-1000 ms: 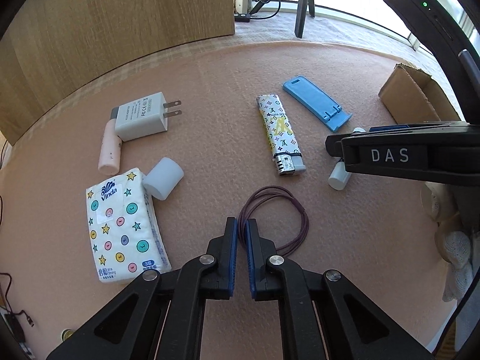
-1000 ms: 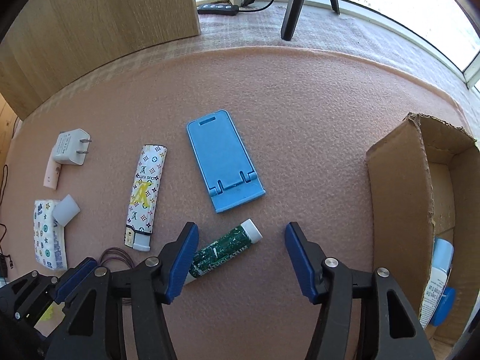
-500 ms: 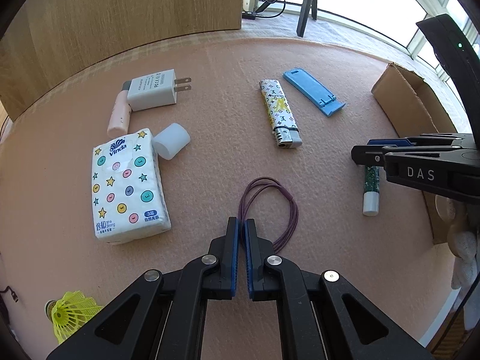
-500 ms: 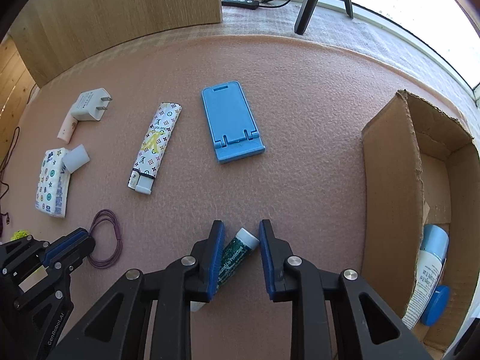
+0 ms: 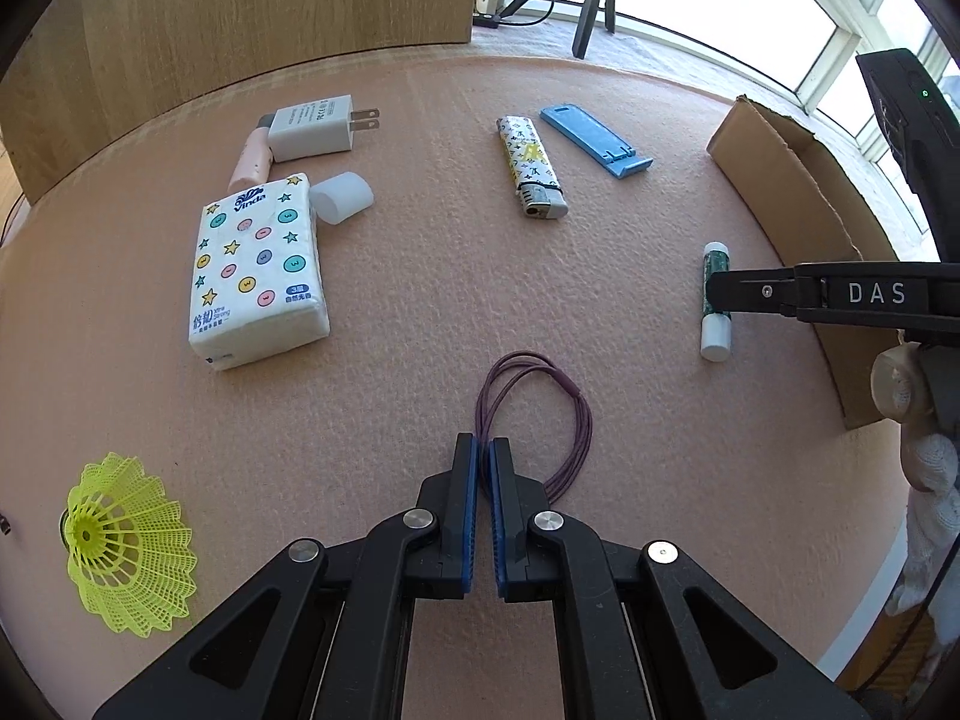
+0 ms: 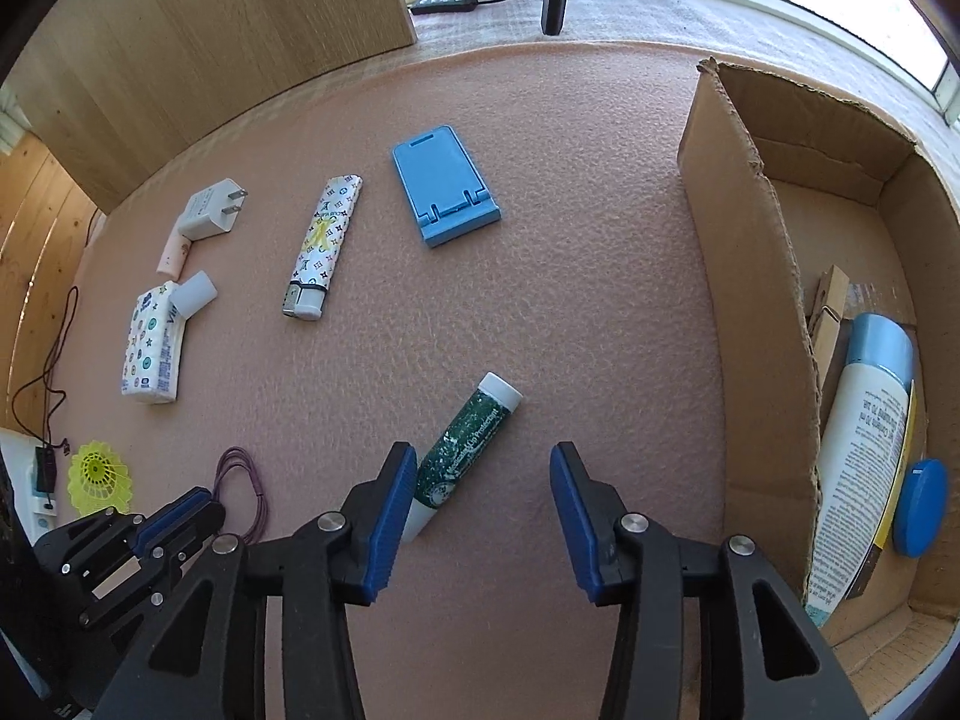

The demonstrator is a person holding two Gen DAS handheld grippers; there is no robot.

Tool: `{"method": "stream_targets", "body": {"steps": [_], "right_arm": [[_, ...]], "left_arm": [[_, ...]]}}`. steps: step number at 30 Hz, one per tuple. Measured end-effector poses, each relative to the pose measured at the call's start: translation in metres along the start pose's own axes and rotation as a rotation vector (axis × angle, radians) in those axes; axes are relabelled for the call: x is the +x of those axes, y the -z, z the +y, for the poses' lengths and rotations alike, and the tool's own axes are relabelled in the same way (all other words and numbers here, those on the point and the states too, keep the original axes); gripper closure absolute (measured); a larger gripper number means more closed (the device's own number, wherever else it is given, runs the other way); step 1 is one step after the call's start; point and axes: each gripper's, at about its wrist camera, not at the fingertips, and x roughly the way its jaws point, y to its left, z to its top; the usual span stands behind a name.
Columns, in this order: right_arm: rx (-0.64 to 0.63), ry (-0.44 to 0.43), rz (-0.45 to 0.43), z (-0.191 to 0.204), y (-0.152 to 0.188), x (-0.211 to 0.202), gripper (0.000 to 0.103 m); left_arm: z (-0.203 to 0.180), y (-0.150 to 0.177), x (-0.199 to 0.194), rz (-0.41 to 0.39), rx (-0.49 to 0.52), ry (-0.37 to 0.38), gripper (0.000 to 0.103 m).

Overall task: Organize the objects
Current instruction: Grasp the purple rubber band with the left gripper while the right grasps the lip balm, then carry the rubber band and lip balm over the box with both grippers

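Cardboard box [image 6: 744,276] stands at mat's right edge. Left of box: right gripper [image 6: 483,507], jaws opening, w/ lip balm tube [image 6: 465,450] lying loose beside its left pad. Further left, left gripper [image 5: 482,480] pinched on purple hair tie [image 5: 540,408].

Wooden panel [image 5: 240,18] upright behind pink foam mat [image 5: 420,330] — tripod leg [image 5: 591,12] and black power strip [image 6: 444,3] on floor by window [image 5: 840,36]; thin dark cable [image 6: 54,354] trailing off mat's left edge.
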Motion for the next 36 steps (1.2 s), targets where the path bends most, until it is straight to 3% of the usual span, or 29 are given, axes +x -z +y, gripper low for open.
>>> {"method": "stream_targets", "body": {"steps": [8, 10, 14, 20, 27, 36], "right_arm": [[-0.106, 0.069, 0.017, 0.021, 0.005, 0.009, 0.061], [-0.137, 0.094, 0.004, 0.023, 0.009, 0.009, 0.067], [-0.154, 0.097, 0.0, 0.018, 0.016, 0.006, 0.089], [-0.116, 0.043, -0.016, 0.0, 0.035, -0.007, 0.089], [-0.062, -0.035, -0.102, -0.013, 0.063, -0.05, 0.089], [-0.022, -0.032, -0.218, -0.054, 0.076, -0.111, 0.089]], "left_arm": [[0.004, 0.009, -0.003, 0.002, -0.019, 0.008, 0.099], [0.007, 0.011, -0.005, 0.001, -0.03, 0.011, 0.1], [0.013, 0.016, -0.011, -0.003, -0.051, 0.016, 0.1], [0.022, 0.022, -0.028, -0.031, -0.088, 0.033, 0.1], [0.019, 0.018, -0.057, -0.091, -0.103, 0.059, 0.1], [-0.014, -0.01, -0.087, -0.171, -0.055, 0.109, 0.1]]}}
